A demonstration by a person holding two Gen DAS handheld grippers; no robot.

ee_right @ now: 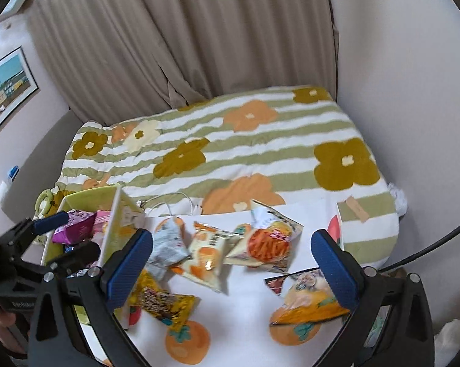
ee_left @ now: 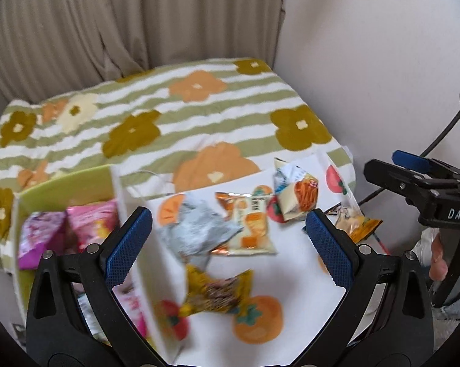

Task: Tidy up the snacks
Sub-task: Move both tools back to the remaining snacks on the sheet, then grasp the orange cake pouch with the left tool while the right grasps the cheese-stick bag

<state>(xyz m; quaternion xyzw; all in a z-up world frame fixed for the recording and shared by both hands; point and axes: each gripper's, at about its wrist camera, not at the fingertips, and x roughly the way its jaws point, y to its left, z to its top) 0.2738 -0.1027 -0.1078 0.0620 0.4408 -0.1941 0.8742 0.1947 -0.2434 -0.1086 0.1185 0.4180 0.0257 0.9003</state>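
Several snack packets lie on a white sheet printed with persimmons point(ee_left: 291, 278): a yellow packet point(ee_left: 214, 292), a silver one point(ee_left: 196, 229), a cream-and-orange one point(ee_left: 254, 223), a white-and-orange one point(ee_left: 297, 192) and an orange one point(ee_left: 357, 223) at the right. A green box point(ee_left: 67, 183) at the left holds pink and purple packets point(ee_left: 40, 235). My left gripper point(ee_left: 230, 247) is open and empty above the sheet. My right gripper point(ee_right: 231, 272) is open and empty over the same packets; the yellow packet point(ee_right: 162, 301) and the orange packet point(ee_right: 312, 299) lie below it.
The sheet lies on a bed with a green-striped flower quilt point(ee_left: 168, 113). Beige curtains point(ee_left: 138, 18) hang behind and a white wall point(ee_left: 367, 76) stands at the right. A cable point(ee_right: 168, 202) lies by the box. A framed picture point(ee_right: 6, 91) hangs at the left.
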